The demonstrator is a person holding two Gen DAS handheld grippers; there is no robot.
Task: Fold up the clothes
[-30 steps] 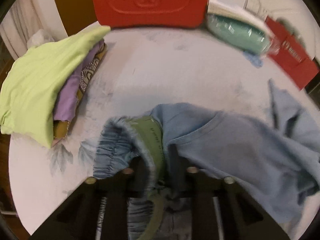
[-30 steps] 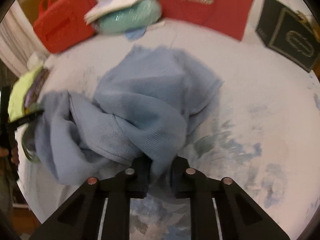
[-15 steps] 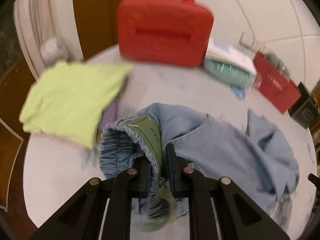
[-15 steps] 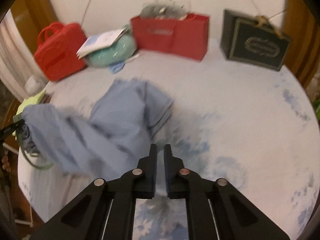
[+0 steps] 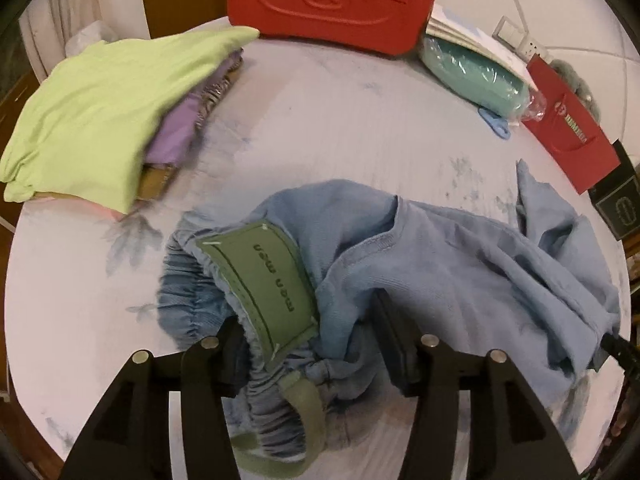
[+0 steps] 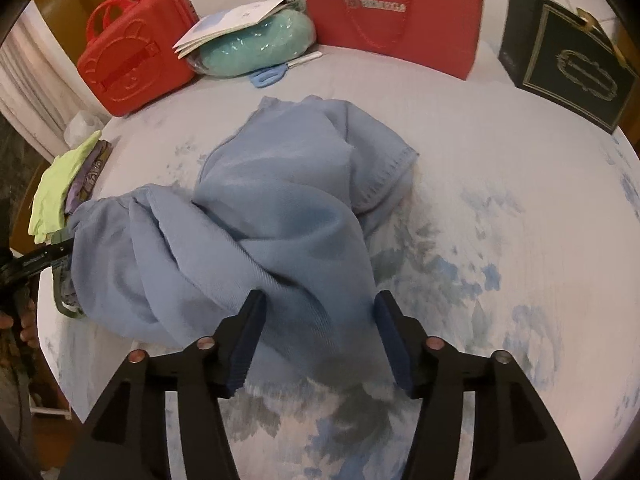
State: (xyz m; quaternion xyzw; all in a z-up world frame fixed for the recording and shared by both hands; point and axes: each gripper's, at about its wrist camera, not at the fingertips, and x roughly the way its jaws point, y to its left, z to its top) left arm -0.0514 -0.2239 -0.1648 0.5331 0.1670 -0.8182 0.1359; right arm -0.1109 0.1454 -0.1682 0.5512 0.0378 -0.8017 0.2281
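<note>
A crumpled light blue pair of trousers (image 5: 440, 248) lies on the white floral cloth of the round table (image 5: 340, 112). Its elastic waistband with a green label (image 5: 264, 280) lies between the wide-apart fingers of my left gripper (image 5: 316, 344), which is open. In the right wrist view the trousers (image 6: 272, 216) lie bunched in the middle, one end between the spread fingers of my right gripper (image 6: 316, 336), which is open. The left gripper also shows at the left edge of the right wrist view (image 6: 36, 260).
A stack of folded clothes, lime green on top (image 5: 104, 100), lies at the left edge. At the back stand a red case (image 6: 136, 56), a teal bundle (image 6: 256, 48), blue scissors (image 6: 268, 76), a red bag (image 6: 392, 24) and a dark box (image 6: 568, 68).
Both grippers have opened over the trousers. The right gripper, which was shut and empty above the table half a second ago, has come down around the trouser end. The trousers now rest on the table.
</note>
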